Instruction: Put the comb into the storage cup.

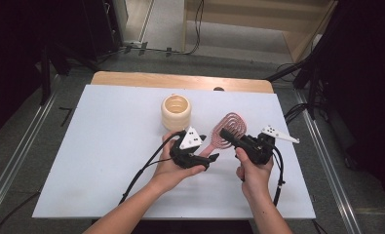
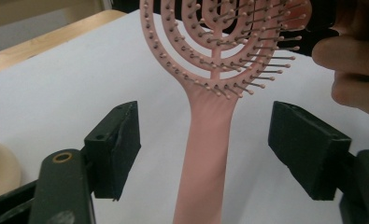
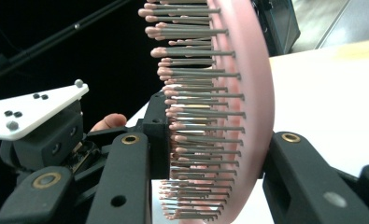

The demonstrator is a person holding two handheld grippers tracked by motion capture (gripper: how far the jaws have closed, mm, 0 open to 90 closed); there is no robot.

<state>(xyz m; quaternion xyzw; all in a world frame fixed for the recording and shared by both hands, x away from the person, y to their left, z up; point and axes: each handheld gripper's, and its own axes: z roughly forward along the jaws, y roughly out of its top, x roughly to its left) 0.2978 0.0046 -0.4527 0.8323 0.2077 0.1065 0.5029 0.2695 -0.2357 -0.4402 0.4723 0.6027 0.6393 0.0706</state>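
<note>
Pinching the pink hairbrush's [image 3: 247,93] bristled, ringed head, right tongs [image 3: 210,154] hold; left tongs [image 2: 205,149] spread around its smooth handle.

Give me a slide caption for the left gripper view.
Left gripper open around the pink hairbrush handle, pads clear of it, above the white table.

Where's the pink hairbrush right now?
In the high view the pink hairbrush is right of centre on the white table, just right of the cream ribbed cup. The right gripper clamps its head; its handle lies between the left gripper's open jaws.
</note>
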